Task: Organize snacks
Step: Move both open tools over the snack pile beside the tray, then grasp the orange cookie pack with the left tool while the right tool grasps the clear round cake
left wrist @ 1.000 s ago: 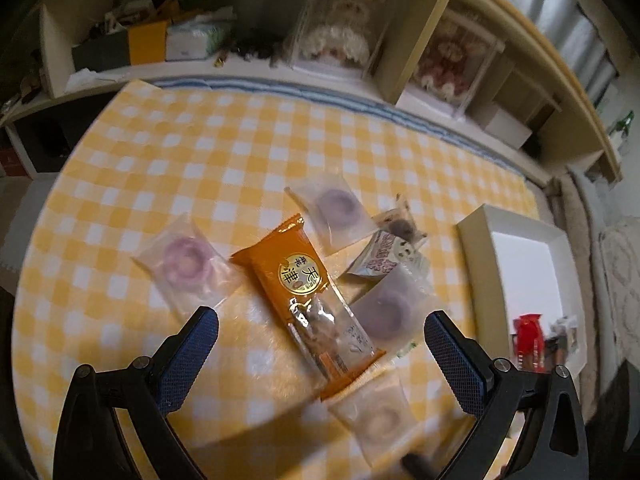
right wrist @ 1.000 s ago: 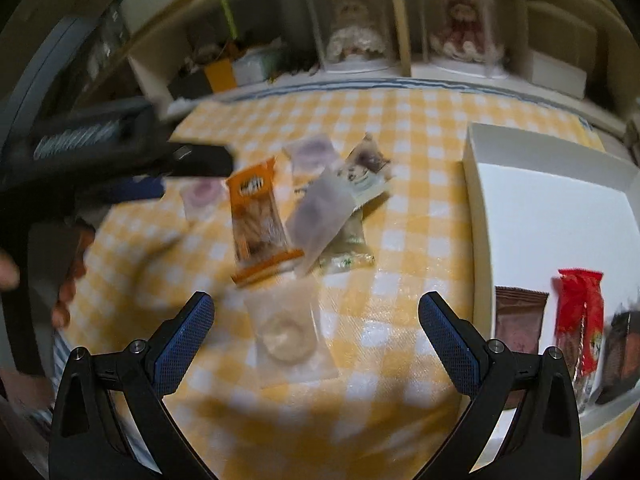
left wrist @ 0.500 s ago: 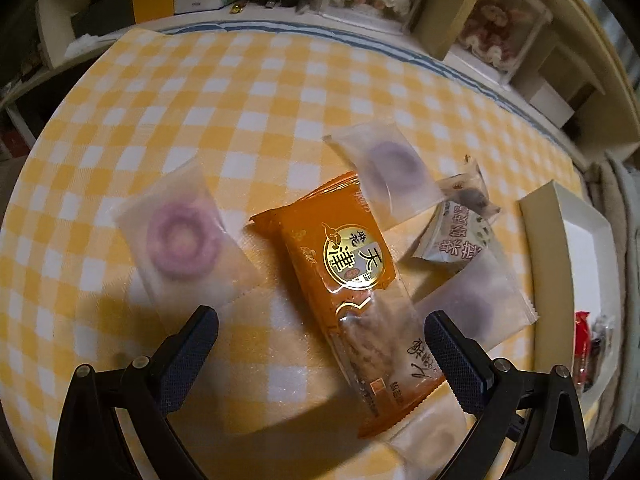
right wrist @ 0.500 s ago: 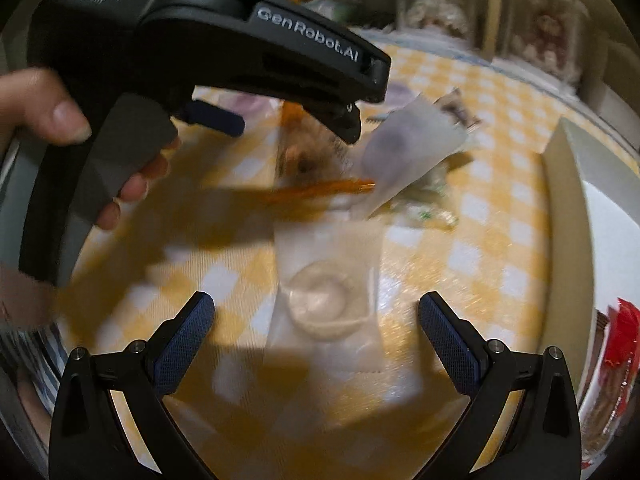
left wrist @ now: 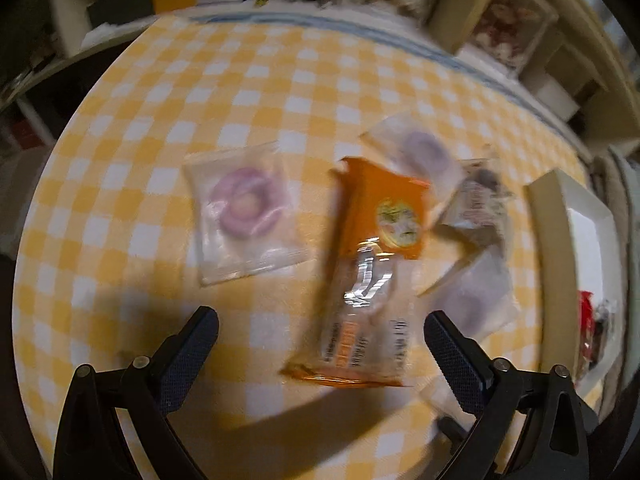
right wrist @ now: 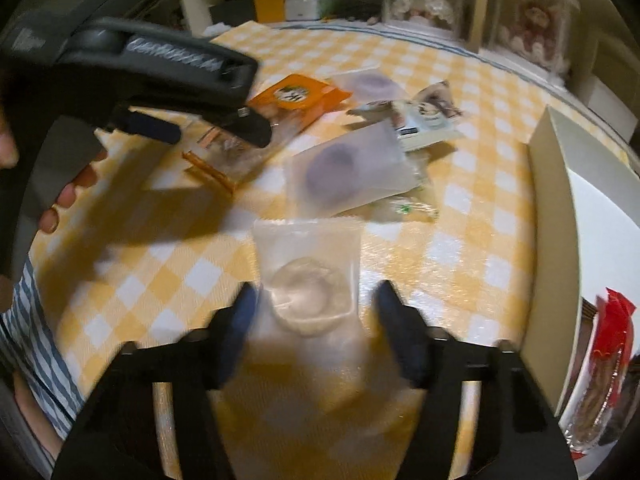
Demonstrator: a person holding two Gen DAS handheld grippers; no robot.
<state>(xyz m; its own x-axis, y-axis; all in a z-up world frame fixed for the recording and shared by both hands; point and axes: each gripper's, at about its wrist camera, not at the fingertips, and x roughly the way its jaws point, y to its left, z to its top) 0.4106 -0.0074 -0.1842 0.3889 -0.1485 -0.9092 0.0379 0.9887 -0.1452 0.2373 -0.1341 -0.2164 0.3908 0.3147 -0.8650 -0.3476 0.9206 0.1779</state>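
Note:
Several snack packets lie on the yellow checked table. My left gripper (left wrist: 320,344) is open, its fingers either side of the near end of an orange packet (left wrist: 372,264), which also shows in the right wrist view (right wrist: 280,108). A clear packet with a pink ring (left wrist: 244,208) lies to its left. My right gripper (right wrist: 320,316) is open, narrower than before, with a clear packet holding a pale ring (right wrist: 308,280) between its fingers. A frosted packet with a purple sweet (right wrist: 348,168) lies beyond.
A white tray (right wrist: 548,200) stands at the right with a red packet (right wrist: 612,344) and dark packets in it; it also shows in the left wrist view (left wrist: 548,216). Shelves with clutter and boxed dolls line the far edge. The left gripper's body (right wrist: 160,68) fills the right view's upper left.
The left gripper has come lower and closer over the orange packet. The right gripper has moved onto the pale ring packet and its fingers have narrowed around it.

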